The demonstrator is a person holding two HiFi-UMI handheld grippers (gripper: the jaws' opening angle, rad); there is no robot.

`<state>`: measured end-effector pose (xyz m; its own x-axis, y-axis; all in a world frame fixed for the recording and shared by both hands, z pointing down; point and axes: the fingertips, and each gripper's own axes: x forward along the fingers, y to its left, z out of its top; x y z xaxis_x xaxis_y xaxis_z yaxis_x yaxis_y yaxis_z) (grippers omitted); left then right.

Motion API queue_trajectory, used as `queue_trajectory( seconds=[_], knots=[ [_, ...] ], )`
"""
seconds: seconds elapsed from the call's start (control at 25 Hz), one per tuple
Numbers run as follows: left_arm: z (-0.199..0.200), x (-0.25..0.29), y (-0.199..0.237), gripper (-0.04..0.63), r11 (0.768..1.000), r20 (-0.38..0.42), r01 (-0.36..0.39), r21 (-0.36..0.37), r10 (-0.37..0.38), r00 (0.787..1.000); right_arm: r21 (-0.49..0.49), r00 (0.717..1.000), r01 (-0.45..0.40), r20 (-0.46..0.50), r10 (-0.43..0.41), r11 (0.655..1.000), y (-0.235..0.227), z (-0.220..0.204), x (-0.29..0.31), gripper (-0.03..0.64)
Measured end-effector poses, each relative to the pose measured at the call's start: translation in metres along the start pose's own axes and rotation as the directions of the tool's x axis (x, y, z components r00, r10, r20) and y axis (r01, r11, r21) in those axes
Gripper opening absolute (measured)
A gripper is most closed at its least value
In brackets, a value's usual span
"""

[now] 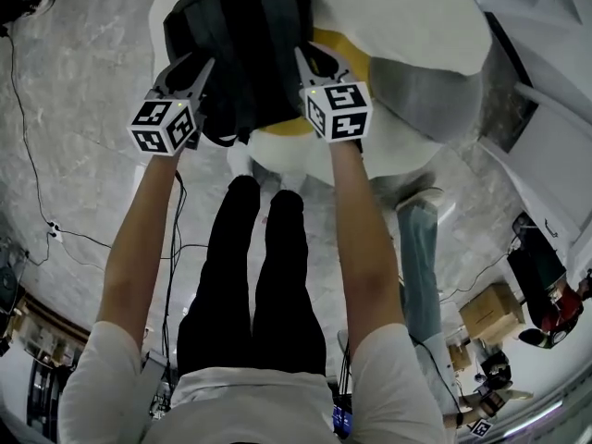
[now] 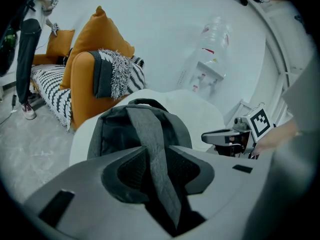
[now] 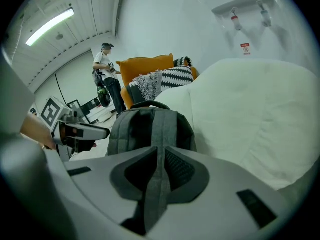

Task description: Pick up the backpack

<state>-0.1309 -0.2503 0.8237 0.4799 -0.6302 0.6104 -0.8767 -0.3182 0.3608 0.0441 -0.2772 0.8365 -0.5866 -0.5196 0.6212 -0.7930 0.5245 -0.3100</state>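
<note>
A person stands over a marble floor (image 1: 83,72) with both arms stretched forward, a gripper in each hand, working to lift a dark grey backpack (image 1: 242,35). The left gripper (image 1: 197,67) has its jaws well apart, the left strap (image 2: 152,149) running loose through the gap and not pinched. The right gripper (image 1: 312,58) has its jaws closed almost fully on the right strap (image 3: 162,134), pads pressing the webbing flat. Taking one strap on each side would likely keep the bag level as it comes up, so the left side probably needs to clamp before any lift. The backpack sits upright at the left end of a large white cushion (image 1: 416,26), strap side turned toward the person, carry handle on top. Beyond it stand an orange sofa (image 2: 82,84) with striped covers, a water dispenser (image 2: 210,59) against the wall, and a bystander (image 3: 107,79) farther back.
</note>
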Motion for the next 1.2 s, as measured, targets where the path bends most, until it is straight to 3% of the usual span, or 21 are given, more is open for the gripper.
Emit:
queue_trajectory(
  seconds=[0.56, 0.68, 1.0, 1.08, 1.2],
  knots=[
    [0.007, 0.012, 0.020, 0.155, 0.999, 0.016, 0.043, 0.000, -0.043, 0.999, -0.008, 0.999, -0.016, -0.034, 0.016, 1.000, -0.005, -0.002, 0.038, 0.181],
    [0.009, 0.022, 0.022, 0.155, 0.998, 0.008, 0.066, 0.023, -0.066, 0.998, 0.000, 0.998, -0.038, -0.046, 0.038, 0.999, -0.010, -0.002, 0.052, 0.245],
    [0.016, 0.027, 0.014, 0.151, 0.991, 0.006, 0.120, 0.055, -0.120, 0.993, 0.001, 0.994, -0.097, -0.051, 0.097, 0.995, -0.005, 0.008, 0.065, 0.245],
    [0.019, 0.025, 0.015, 0.114, 0.991, 0.006, 0.122, 0.055, -0.123, 0.992, 0.013, 0.992, -0.111, -0.052, 0.112, 0.994, -0.002, 0.013, 0.066, 0.237],
    [0.026, 0.022, 0.009, 0.080, 0.990, 0.014, 0.131, 0.050, -0.132, 0.991, 0.043, 0.992, -0.118, -0.039, 0.120, 0.992, -0.003, 0.018, 0.057, 0.144]
  ],
)
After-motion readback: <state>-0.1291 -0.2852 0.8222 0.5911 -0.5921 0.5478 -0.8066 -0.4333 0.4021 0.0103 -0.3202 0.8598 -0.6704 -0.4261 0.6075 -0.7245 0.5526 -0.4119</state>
